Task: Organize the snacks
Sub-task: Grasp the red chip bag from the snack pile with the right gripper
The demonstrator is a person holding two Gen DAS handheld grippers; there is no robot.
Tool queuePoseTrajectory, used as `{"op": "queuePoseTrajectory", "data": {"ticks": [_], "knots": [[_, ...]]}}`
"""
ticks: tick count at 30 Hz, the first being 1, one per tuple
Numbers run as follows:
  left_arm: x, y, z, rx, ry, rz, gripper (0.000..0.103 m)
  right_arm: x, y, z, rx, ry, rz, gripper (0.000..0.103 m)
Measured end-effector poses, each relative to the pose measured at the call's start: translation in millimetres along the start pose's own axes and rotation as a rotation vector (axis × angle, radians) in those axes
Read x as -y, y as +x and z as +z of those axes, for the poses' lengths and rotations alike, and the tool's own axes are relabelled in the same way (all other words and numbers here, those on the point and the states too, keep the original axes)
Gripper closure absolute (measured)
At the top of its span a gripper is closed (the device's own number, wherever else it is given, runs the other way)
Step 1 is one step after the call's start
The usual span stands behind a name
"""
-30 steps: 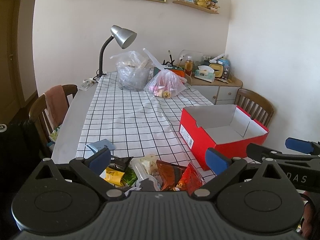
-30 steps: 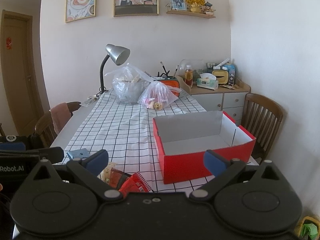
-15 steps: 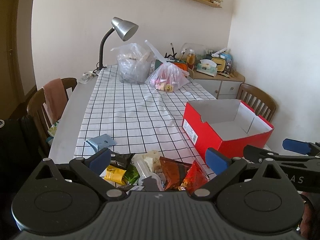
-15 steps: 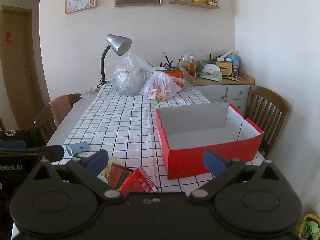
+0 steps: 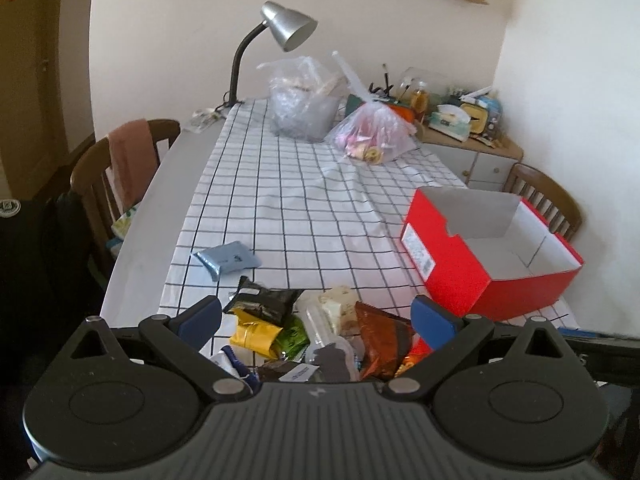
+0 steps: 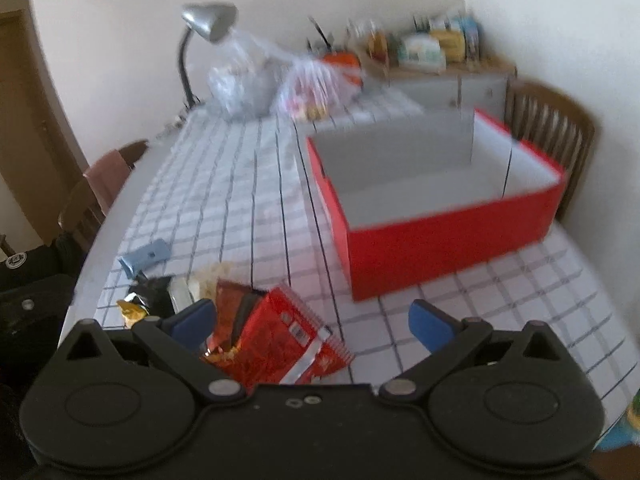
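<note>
A long table (image 5: 144, 216) fills both views, most of it covered by a white tablecloth with a black grid (image 5: 288, 208). Wooden chairs stand at either side: one draped with a pinkish towel (image 5: 128, 152) on the left, another (image 5: 548, 200) behind the box on the right.

On the right part of the cloth sits an open red cardboard box (image 5: 460, 276) with a pale interior and nothing visible inside; the right wrist view shows its near red wall (image 6: 440, 244) facing that gripper, though this view is motion-blurred. At the far end stand a grey gooseneck desk lamp (image 5: 288, 30), a clear plastic bag (image 5: 300, 108) and a smaller bag of pink-wrapped items (image 5: 372, 136) just beside it.

The snacks lie in a loose pile (image 5: 320, 328) at the near edge of the cloth, left of the box and apart from it. Among them are a red crinkled packet (image 6: 280, 340), a brown-orange packet (image 5: 380, 336), a black packet (image 5: 264, 304), a gold wrapper (image 5: 256, 336) touching a green one (image 5: 294, 338), and a pale nougat-like bar (image 5: 336, 304). A light blue packet (image 5: 228, 258) lies alone, farther up the cloth.

The left gripper (image 5: 316, 316) hovers over the pile, blue-padded fingers spread wide with nothing between them. The right gripper (image 6: 312, 320) likewise has its fingers apart and empty, the red packet lying beneath its left finger.
</note>
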State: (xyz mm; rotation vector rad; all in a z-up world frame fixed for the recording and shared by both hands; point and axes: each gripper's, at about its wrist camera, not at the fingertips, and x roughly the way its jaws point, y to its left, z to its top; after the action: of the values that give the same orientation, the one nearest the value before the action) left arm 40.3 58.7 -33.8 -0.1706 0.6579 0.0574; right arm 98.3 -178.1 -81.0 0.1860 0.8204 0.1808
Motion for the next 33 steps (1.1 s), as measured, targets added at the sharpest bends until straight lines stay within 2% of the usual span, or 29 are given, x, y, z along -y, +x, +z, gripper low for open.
{"op": "queuePoseTrajectory", "data": {"ticks": [3,7,16,23,28,33], "knots": [[0,7,-3,-0.018,0.0,0.014,0.001,2,21,-3,-0.067,0.057,0.026,0.0],[-3,15,-6,-0.038,-0.003,0.026,0.001,10,43,-5,-0.142,0.195,0.061,0.0],[-9,29,-7,-0.081,-0.006,0.032,0.001,30,88,-11,-0.282,0.429,0.086,0.0],[-14,36,-7,-0.109,-0.015,0.036,0.002,29,104,-13,-0.333,0.469,0.098,0.001],[-13,37,-8,-0.119,-0.01,0.034,0.002,30,108,-13,-0.346,0.493,0.126,0.015],[-11,40,-9,-0.13,-0.01,0.03,0.002,33,104,-14,-0.337,0.495,0.134,0.02]]}}
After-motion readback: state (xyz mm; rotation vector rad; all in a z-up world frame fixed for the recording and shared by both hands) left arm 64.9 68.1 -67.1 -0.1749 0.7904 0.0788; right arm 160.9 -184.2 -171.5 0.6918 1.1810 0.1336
